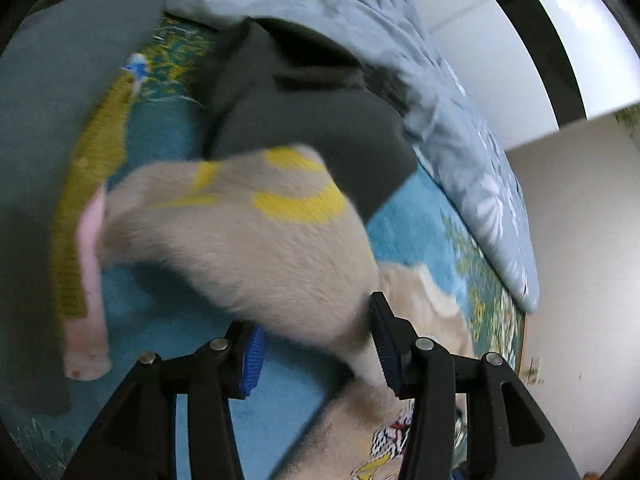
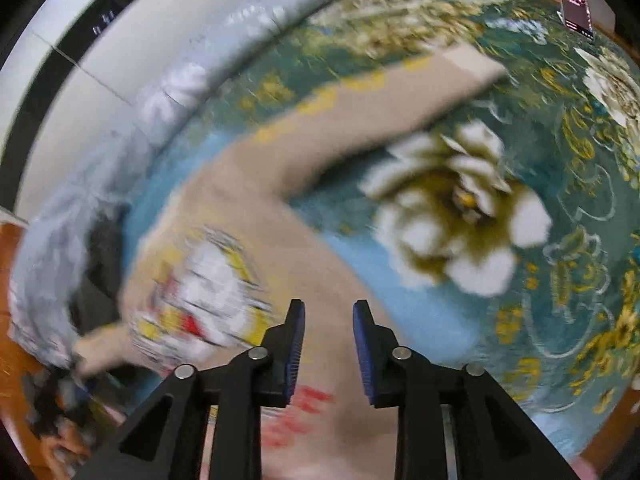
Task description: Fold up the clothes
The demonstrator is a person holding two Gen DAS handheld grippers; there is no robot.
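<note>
A beige sweater (image 1: 248,248) with yellow marks lies bunched on the teal blanket (image 1: 160,312), blurred. My left gripper (image 1: 316,344) stands open just over its near edge. A fold of the beige cloth runs between the jaws and brushes the right pad (image 1: 384,344), while the left pad (image 1: 252,360) is bare. In the right wrist view the same sweater (image 2: 248,184) spreads out with a cartoon print (image 2: 208,292) and one sleeve (image 2: 400,96) stretched toward the far right. My right gripper (image 2: 329,320) hovers above the beige cloth, open, with nothing pinched between its pads.
A dark grey garment (image 1: 312,120) lies behind the sweater and another grey one (image 1: 52,100) at the left. Beside the second are a yellow knit piece (image 1: 100,152) and a pink strip (image 1: 90,280). A pale blue quilt (image 1: 460,120) lines the far edge by the white wall. A phone (image 2: 576,4) sits at the far right.
</note>
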